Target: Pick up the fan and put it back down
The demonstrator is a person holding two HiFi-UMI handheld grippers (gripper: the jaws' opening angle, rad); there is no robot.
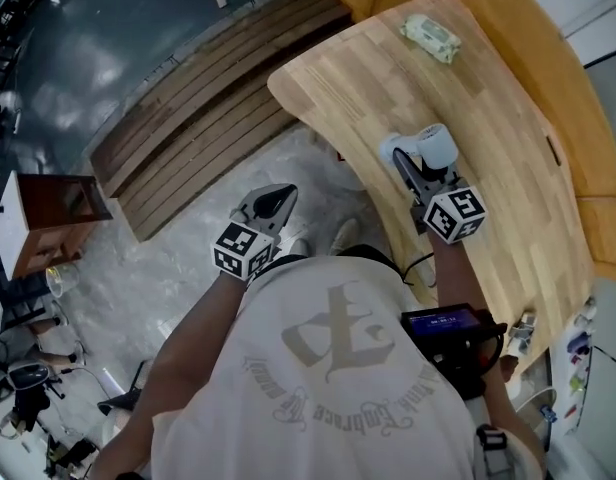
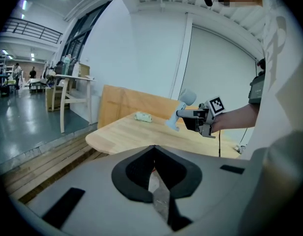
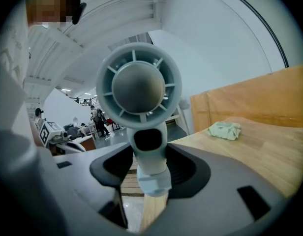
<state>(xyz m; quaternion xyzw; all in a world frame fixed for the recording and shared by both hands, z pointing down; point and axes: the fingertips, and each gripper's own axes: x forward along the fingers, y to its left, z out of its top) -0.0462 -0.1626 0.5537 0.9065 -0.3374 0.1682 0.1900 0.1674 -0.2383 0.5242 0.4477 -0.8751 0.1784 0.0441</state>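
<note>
The right tool (image 3: 150,162) clasps the fan (image 3: 139,85) by its stem. The left tool (image 2: 152,170) is clenched, empty; it hangs beside the surface (image 1: 468,98).

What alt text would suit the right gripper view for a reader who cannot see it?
A pale fan fills the centre, its round head facing the camera and its stem clamped between the jaws of the right gripper. A wooden table runs along the right, with a pale green pack on it.

In right claw (image 1: 416,173), fan (image 1: 429,148) over table (image 1: 478,98) (packet (image 1: 431,36) behind).
</note>
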